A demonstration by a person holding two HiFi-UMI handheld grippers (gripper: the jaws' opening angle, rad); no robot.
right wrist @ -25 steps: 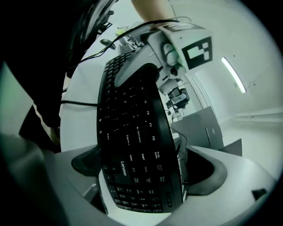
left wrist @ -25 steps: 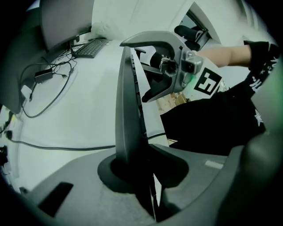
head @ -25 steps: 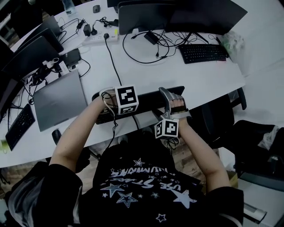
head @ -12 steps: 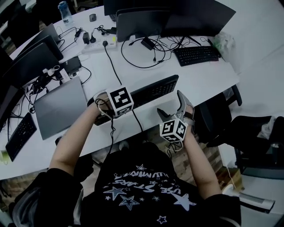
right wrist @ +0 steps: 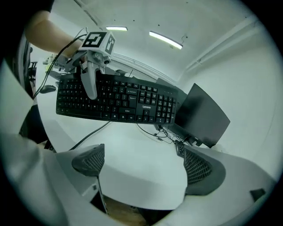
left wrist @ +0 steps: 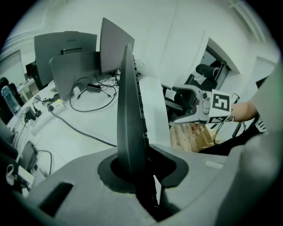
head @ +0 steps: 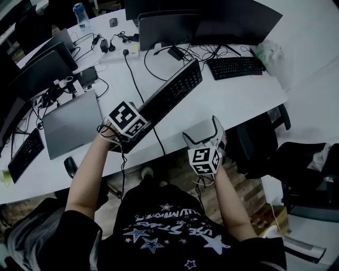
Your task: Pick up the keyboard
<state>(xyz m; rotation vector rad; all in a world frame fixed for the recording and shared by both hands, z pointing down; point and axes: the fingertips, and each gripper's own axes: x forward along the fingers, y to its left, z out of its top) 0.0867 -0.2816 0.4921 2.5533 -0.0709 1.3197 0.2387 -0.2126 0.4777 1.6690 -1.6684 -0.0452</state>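
Left gripper clamped on the left end of the black keyboard, held tilted above the worktop. Right gripper wide open, empty. Keyboard reads "Lenovo".

My keyboard is black, the desk white, the laptop at left grey. The cube of my left gripper wears black-and-white squares.

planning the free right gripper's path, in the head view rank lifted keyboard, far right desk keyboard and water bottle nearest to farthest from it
1. lifted keyboard, just up-left of the right gripper
2. second keyboard, far right of the desk
3. water bottle, far left back corner
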